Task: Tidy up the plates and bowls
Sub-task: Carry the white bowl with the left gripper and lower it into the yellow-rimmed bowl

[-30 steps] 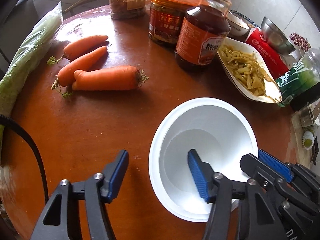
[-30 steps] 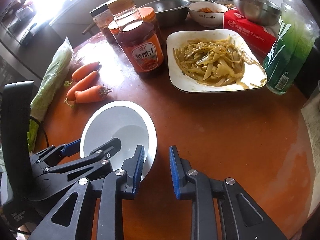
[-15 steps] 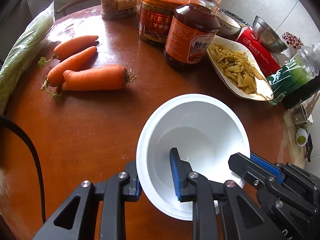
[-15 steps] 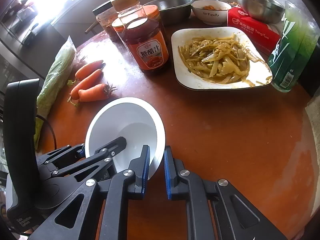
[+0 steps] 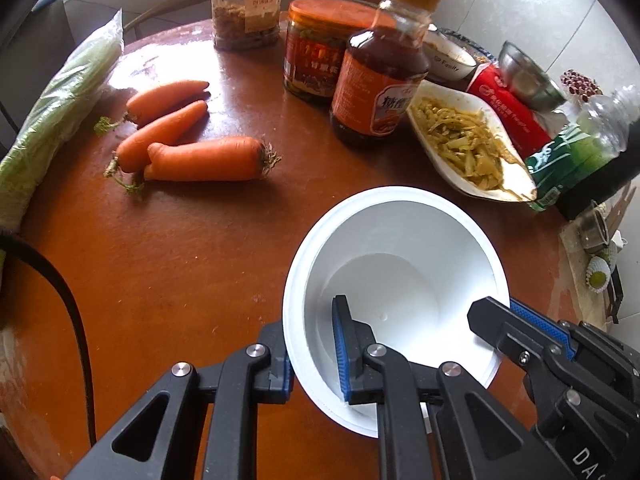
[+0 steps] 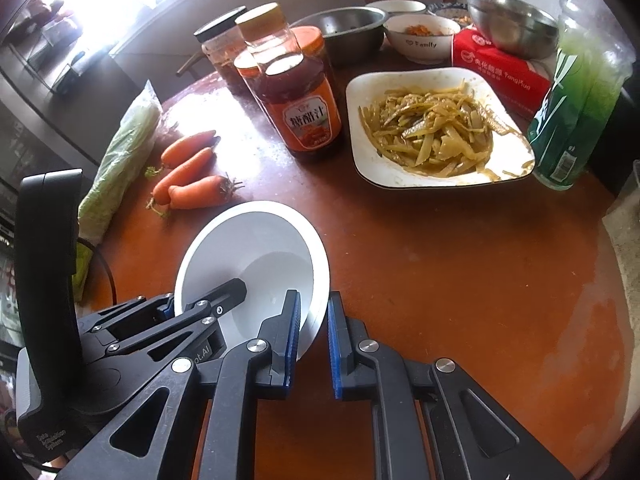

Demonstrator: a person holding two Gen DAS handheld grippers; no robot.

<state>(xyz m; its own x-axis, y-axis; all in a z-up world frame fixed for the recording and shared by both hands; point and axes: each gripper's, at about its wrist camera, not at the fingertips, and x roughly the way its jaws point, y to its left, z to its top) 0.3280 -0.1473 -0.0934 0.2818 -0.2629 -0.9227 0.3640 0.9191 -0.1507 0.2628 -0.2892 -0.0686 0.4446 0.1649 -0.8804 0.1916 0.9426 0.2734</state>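
We have both the left gripper [image 5: 312, 356] and the right gripper [image 6: 314, 340] pinching the empty white plastic bowl's [image 5: 400, 272] rim, while the white square plate of stir-fried strips [image 6: 436, 128] at one o'clock waits unsorted.

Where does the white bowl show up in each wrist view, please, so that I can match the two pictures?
Left wrist view: white bowl sits lower right of centre, its near rim pinched by the left gripper.
Right wrist view: white bowl sits lower left of centre, its right rim pinched by the right gripper.
Shared landmark: the carrots, up and left of the bowl in both.
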